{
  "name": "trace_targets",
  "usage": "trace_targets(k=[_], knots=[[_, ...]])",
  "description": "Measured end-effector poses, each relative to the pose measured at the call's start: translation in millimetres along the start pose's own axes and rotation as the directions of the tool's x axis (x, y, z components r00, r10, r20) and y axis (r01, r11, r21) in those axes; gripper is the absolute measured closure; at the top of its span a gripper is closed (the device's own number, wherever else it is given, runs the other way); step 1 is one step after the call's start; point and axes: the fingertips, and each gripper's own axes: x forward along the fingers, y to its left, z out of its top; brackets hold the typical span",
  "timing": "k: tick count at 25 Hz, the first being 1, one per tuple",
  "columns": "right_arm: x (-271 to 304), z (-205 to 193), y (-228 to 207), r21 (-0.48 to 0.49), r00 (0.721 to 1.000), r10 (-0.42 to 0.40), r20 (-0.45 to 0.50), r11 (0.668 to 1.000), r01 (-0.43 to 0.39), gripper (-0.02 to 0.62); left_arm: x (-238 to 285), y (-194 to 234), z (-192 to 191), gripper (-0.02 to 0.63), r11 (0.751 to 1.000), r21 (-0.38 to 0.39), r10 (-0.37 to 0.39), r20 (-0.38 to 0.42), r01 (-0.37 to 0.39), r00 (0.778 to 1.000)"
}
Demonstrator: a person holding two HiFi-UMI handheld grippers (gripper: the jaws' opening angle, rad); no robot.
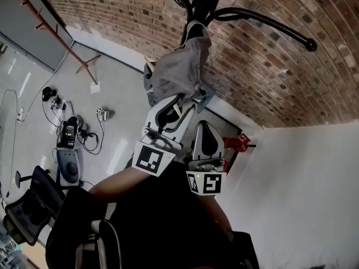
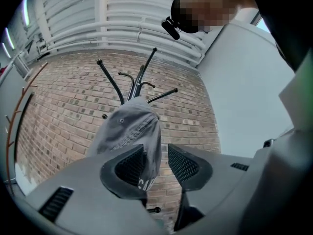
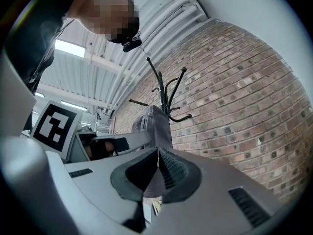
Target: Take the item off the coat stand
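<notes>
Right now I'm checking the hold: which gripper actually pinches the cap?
The right gripper: its jaws are closed on the edge of the cap. The left gripper has its jaws apart, with the cap merely hanging between them.

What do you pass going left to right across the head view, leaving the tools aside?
Office chair → black device with cables → grey cap → red object → knobbed tip of a coat stand arm.
</notes>
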Motion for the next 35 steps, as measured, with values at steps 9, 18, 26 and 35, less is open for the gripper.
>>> trace_targets(k=[9,18,26,35], knots=[[-4,0,-19,0.001,1.000,0.027,0.001,1.000,-0.027,0.574,13,6,0,0.393,0.989,0.043,0.145,-0.004,-0.144,0.989],[-13,1,-33,-0.006,1.000,0.013,0.000,1.000,-0.013,0.574,14,7,16,0.393,0.963,0.134,0.226,0.076,-0.234,0.971],[-21,-1,-36,-0.037,1.000,-0.009,-0.007,0.999,0.009,0.574,24,12,16,0.393,0.961,0.102,0.250,0.086,-0.259,0.964],[-28,-3,-42,-0.020,1.000,-0.025,-0.006,0.999,0.025,0.574,26,24,18,0.408,0.961,0.072,0.261,0.088,-0.267,0.961]])
